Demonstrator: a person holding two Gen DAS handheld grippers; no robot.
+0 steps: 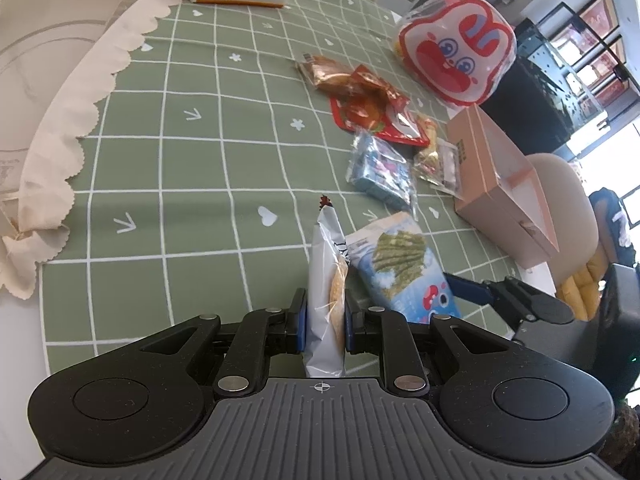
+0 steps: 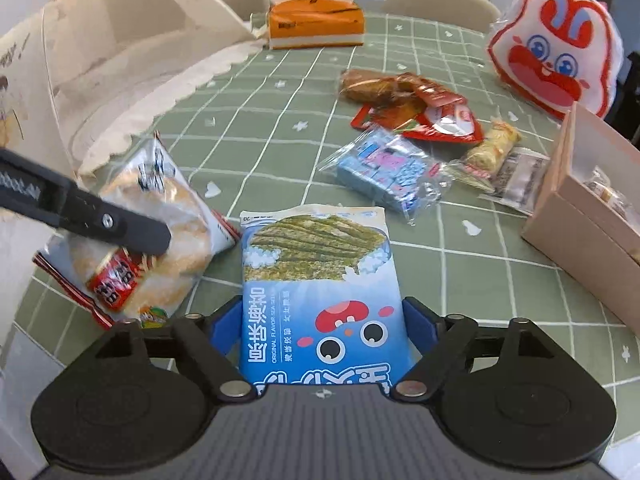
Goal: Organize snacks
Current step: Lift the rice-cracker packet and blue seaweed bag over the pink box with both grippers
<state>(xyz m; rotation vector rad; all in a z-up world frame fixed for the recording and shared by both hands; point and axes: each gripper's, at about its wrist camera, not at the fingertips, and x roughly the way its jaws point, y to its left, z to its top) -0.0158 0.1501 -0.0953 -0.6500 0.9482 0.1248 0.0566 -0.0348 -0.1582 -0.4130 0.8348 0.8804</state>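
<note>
My left gripper [image 1: 325, 325] is shut on a rice-cracker packet [image 1: 326, 280], held edge-on between its blue pads; the same packet shows in the right wrist view [image 2: 148, 240] with a left finger [image 2: 100, 220] across it. My right gripper [image 2: 323, 322] stands wide around a blue seaweed-snack packet [image 2: 320, 280] lying flat on the green checked tablecloth [image 2: 280, 120]; I cannot tell whether its pads press the packet. That packet also shows in the left wrist view [image 1: 400, 268]. A cream cloth bag [image 2: 120, 48] stands open at the left.
Loose snacks lie ahead: a blue candy bag [image 2: 384, 172], red packets [image 2: 432, 116], a brown pastry [image 2: 368, 84]. A pink box [image 2: 588, 200] stands at the right, a rabbit-face bag [image 2: 556, 44] behind it, an orange tissue box [image 2: 316, 20] at the back.
</note>
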